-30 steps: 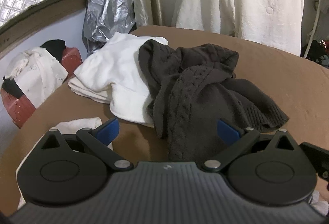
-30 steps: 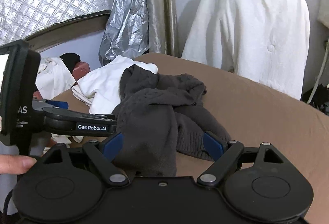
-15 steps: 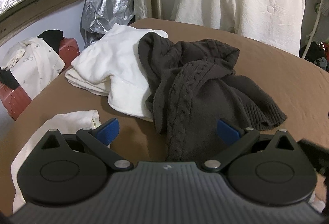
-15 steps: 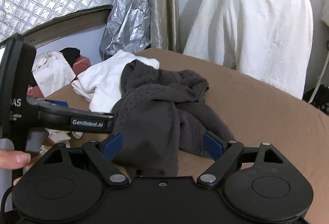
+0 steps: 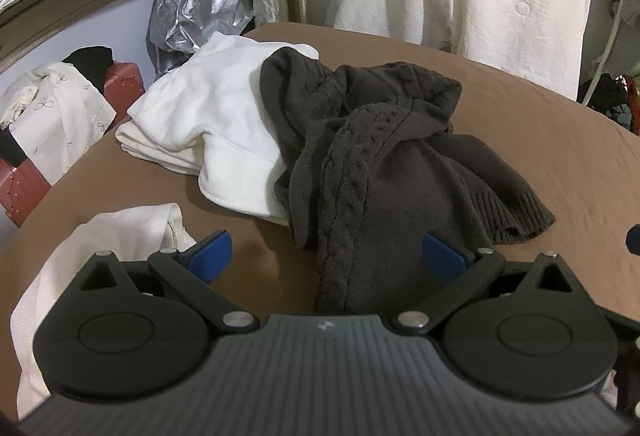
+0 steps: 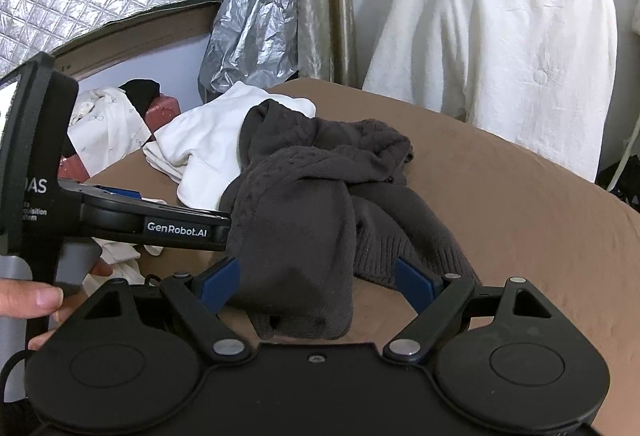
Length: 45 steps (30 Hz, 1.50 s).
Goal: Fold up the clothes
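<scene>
Left gripper: fingers spread wide, nothing held; the cable-knit edge of the dark brown sweater lay in the gap but neither pad pressed on it. Right gripper: fingers also wide apart, empty, straddling a hanging sleeve end or cuff of the same sweater without pinching it.

Sweater sat crumpled mid-surface on the brown-covered surface, bed or worktop unclear, running from 6 up to 12 o'clock in both wrist views. Ribbed hem splayed at 3 o'clock. Its far edge overlapped a white garment at 10 o'clock. Another white piece lay at 8 o'clock just beside the left pads. In the right view the left tool body sat at 9 o'clock, a hand on its handle.

Judged step: picking the sweater up to spread it flat; folding not begun.

How to do it well, as I'd judge:
- Pinch one layer at the hem or shoulder, not the bunched middle.
- Each tool takes a separate corner, well apart, so it opens on lift.
- Lift clear of the white garment at 10 o'clock to avoid dragging it.
- Knit is thick and stretchy; close fully before pulling.
</scene>
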Motion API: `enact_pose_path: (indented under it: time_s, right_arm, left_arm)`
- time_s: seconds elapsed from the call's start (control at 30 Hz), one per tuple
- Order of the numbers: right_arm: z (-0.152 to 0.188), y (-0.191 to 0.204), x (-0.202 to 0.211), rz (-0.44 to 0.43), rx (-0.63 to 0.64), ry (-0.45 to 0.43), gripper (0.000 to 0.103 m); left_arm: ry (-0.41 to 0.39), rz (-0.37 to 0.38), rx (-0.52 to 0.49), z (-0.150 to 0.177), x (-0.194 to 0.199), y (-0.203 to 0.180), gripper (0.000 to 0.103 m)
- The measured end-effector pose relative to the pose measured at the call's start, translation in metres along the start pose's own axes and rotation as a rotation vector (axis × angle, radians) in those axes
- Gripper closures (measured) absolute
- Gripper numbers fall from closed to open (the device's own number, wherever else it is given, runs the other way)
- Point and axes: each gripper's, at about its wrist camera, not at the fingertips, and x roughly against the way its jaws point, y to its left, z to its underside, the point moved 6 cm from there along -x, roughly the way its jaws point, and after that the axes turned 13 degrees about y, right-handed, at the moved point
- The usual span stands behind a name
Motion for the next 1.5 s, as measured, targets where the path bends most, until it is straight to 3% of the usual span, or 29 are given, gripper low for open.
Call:
enact_pose_path:
  time_s: [1.07, 1.27, 1.4, 1.5]
  right_arm:
    - [0.003, -0.004, -0.007, -0.020, -0.029, 0.042, 0.015]
    - [0.000, 0.001, -0.006, -0.046, -0.038, 0.051, 0.015]
    - [-0.002, 0.010, -0.009, -0.084, -0.004, 0.043, 0.015]
    - [0.001, 0.015, -0.019, -0.135, 0.020, 0.084, 0.015]
  left_arm:
    - [0.024, -0.011, 0.009, 0.000, -0.006, 0.006, 0.000]
    - [0.006, -0.034, -0.039, -0.005, -0.015, 0.021, 0.000]
    - [0.012, -0.056, 0.034, -0.008, -0.031, 0.053, 0.000]
    - [0.002, 0.008, 0.133, -0.010, -0.036, 0.077, 0.000]
